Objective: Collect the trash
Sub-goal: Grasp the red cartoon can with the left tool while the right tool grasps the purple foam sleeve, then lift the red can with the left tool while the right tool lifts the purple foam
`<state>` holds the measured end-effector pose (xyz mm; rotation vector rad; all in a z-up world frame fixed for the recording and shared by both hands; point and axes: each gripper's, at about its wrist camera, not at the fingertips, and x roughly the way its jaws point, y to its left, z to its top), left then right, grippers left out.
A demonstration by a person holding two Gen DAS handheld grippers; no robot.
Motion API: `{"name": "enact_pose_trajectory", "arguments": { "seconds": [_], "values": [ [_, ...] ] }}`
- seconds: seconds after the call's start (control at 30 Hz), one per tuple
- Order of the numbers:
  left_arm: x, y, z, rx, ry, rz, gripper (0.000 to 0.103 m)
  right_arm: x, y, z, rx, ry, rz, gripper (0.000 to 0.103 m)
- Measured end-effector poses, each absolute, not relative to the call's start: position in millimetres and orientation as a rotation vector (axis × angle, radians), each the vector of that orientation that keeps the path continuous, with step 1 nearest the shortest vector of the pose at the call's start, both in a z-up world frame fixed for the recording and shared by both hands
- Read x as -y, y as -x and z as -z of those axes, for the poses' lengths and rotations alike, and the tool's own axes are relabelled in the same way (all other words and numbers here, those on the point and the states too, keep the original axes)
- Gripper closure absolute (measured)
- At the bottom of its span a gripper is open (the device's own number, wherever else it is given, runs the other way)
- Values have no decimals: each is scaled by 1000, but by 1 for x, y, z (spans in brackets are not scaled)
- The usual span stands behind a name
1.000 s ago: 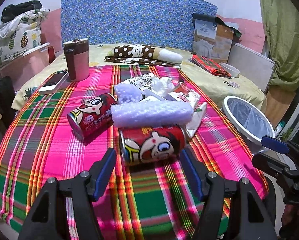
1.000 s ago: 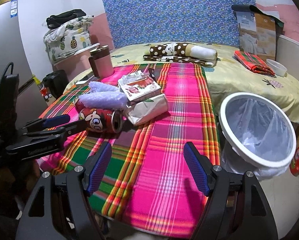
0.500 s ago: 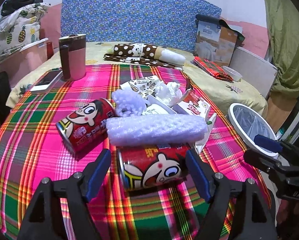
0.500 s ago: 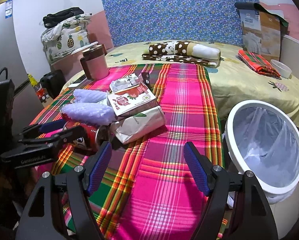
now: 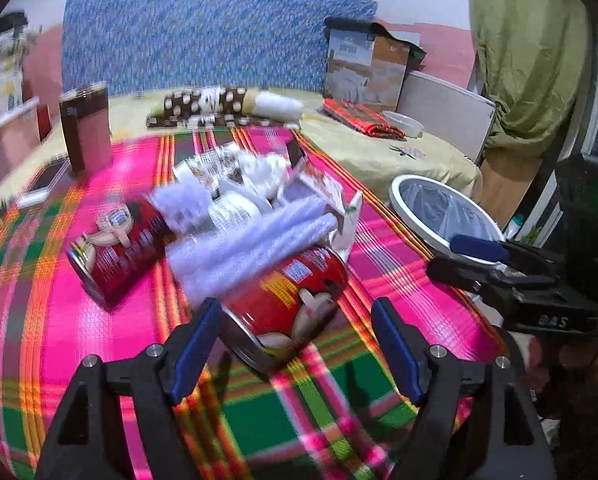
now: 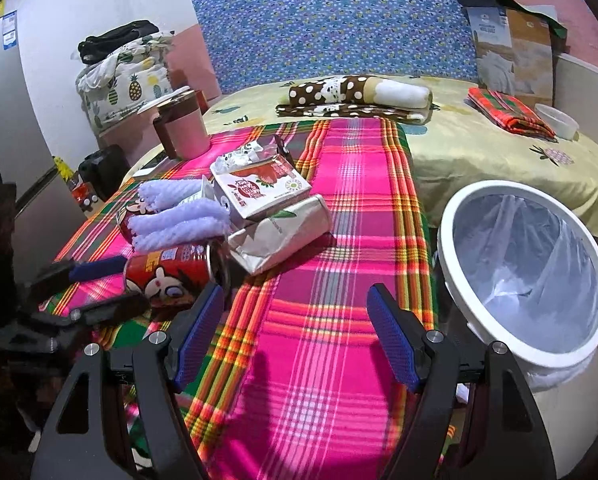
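A bright pink, green and orange plaid cloth [image 6: 339,208] covers the near part of the bed; beside its right edge stands a round white bin lined with clear plastic [image 6: 475,320]; on the cloth lies the trash, heaped together: a crumpled silver foil bag [image 6: 279,236] under a white and red printed carton [image 6: 259,192], pale lilac foam-net sleeves [image 6: 175,224], and two red cartoon-printed drink cans, the nearer can [image 5: 287,304] on its side, the farther can [image 5: 119,256] just left of the heap; the left gripper [image 5: 295,336] stands wide, the nearer can between its blue pads, untouched by either; the right gripper [image 6: 295,332] hangs wide over bare cloth, holding nothing.
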<state>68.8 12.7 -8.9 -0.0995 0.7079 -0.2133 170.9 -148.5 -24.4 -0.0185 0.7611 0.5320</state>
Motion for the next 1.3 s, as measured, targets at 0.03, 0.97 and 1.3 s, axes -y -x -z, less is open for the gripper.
{"name": "enact_pose_trajectory", "arguments": {
  "seconds": [0.03, 0.97, 1.3],
  "values": [
    [-15, -72, 7, -698, 90, 214, 25, 148, -170, 25, -765, 17, -531, 28],
    [-19, -55, 31, -752, 81, 191, 46, 130, -173, 30, -791, 3, -604, 37],
    [-67, -40, 22, -712, 170, 39, 48, 82, -185, 36, -848, -34, -749, 47]
  ]
}}
